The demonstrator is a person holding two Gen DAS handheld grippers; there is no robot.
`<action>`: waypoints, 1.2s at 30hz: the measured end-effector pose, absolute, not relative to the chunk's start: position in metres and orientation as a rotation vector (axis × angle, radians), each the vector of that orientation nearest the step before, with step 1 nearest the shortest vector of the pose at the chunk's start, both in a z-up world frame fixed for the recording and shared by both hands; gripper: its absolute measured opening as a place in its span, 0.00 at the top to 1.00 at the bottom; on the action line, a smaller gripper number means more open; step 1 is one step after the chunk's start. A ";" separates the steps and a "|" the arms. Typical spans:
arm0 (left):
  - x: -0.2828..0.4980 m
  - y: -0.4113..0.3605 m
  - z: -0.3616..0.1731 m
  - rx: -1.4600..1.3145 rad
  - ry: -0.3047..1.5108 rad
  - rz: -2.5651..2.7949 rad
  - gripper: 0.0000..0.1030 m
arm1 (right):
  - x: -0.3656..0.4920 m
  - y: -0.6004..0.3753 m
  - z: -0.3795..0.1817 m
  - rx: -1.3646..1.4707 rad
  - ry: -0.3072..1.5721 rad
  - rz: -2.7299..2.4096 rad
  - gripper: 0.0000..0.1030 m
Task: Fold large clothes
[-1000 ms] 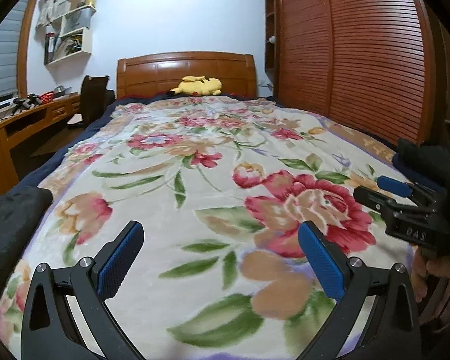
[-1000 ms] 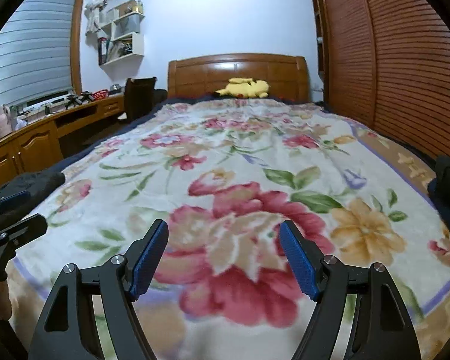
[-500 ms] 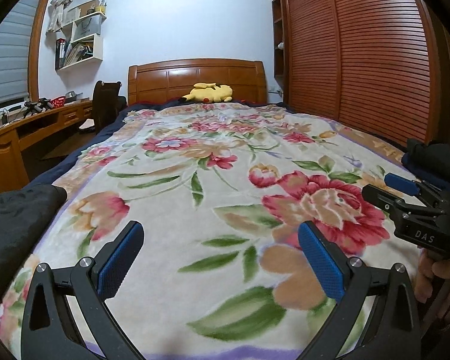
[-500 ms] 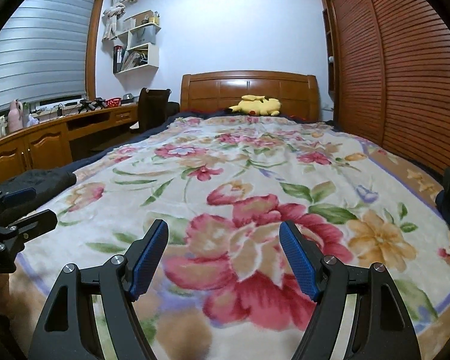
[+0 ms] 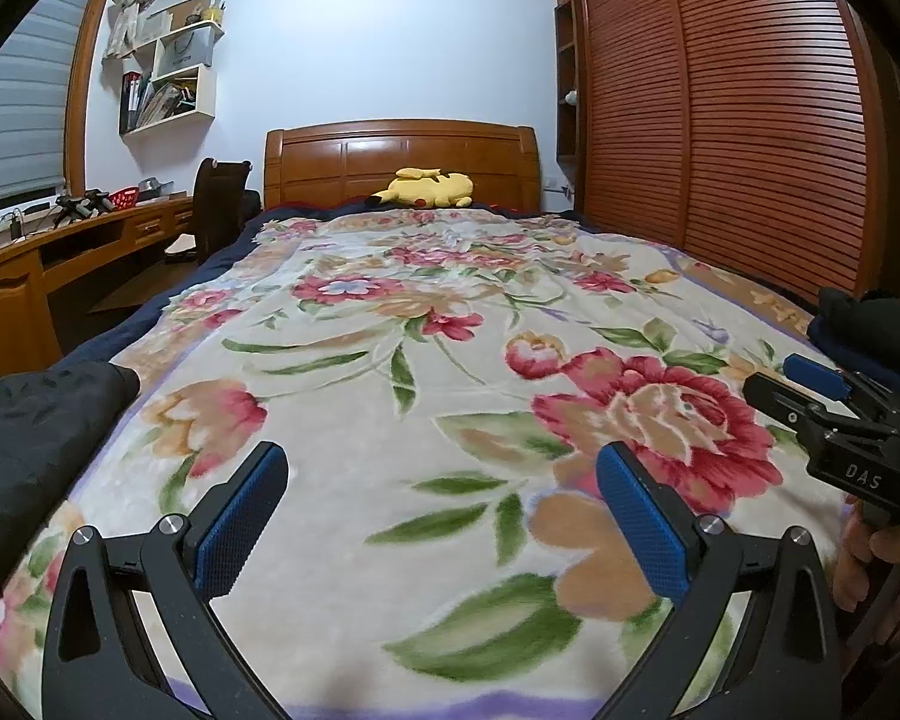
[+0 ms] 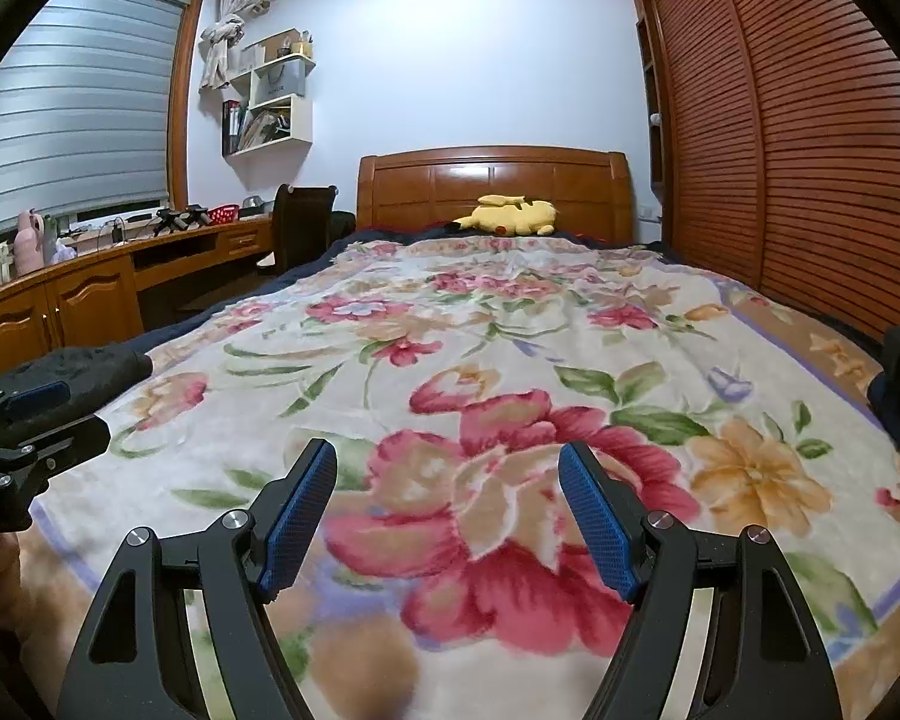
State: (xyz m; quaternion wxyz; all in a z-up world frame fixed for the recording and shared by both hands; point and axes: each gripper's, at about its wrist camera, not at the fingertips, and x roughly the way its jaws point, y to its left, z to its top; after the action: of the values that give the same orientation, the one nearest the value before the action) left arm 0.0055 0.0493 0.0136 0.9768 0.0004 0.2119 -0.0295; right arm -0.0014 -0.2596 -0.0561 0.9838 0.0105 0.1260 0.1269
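Open right claw (image 6: 447, 510), floral blanket (image 6: 510, 324)

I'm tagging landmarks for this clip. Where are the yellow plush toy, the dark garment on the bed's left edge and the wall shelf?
yellow plush toy (image 6: 510, 217), right wrist view, its body.
dark garment (image 5: 36, 420), left wrist view, its top fold.
wall shelf (image 6: 270, 120), right wrist view, lower compartment.

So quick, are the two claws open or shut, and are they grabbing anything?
Left claw: open, holding nothing, above the floral blanket.
Right claw: open, holding nothing.
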 end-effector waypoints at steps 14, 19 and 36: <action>0.005 0.052 0.012 -0.002 0.423 -0.048 0.00 | 0.001 -0.258 -0.059 0.022 0.244 0.258 0.24; 0.006 0.051 0.011 0.001 0.423 -0.043 0.00 | 0.001 -0.258 -0.059 0.022 0.244 0.259 0.24; 0.005 0.052 0.011 0.001 0.423 -0.045 0.00 | 0.003 -0.259 -0.060 0.022 0.245 0.261 0.24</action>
State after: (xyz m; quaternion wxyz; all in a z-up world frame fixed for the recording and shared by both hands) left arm 0.0054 0.0516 0.0111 0.9775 0.0004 0.2099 -0.0222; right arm 0.0028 -0.2590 -0.0596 0.9840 0.0108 0.1217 0.1297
